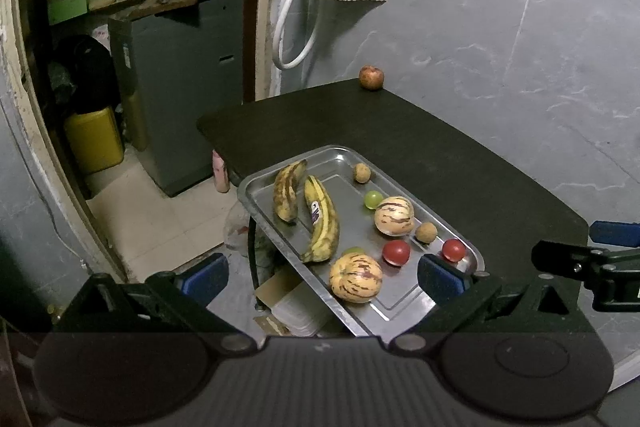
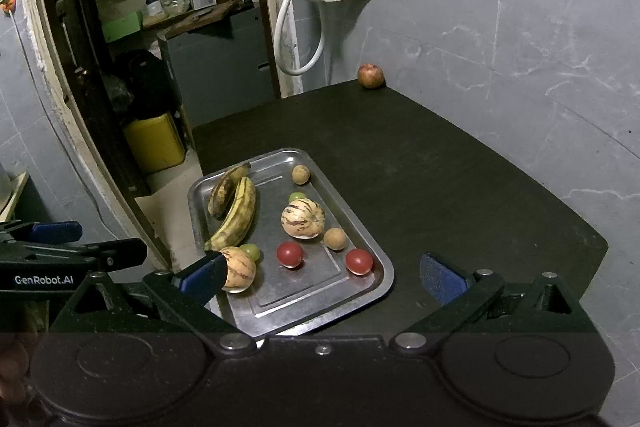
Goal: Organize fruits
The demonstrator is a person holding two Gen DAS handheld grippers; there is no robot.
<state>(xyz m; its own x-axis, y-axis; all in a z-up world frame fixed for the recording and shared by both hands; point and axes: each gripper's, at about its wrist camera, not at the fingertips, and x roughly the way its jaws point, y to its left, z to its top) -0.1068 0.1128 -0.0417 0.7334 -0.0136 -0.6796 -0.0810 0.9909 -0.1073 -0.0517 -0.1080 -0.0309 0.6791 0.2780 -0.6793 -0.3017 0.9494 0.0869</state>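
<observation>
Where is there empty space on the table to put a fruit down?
The dark table is bare between the metal tray and the lone apple at the far corner. The tray is crowded; only its near strip before the tomatoes is free.

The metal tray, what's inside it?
The metal tray holds two bananas, two striped melons, two red tomatoes, two brown round fruits and two green grapes. The near melon partly covers one grape. The apple sits outside.
</observation>
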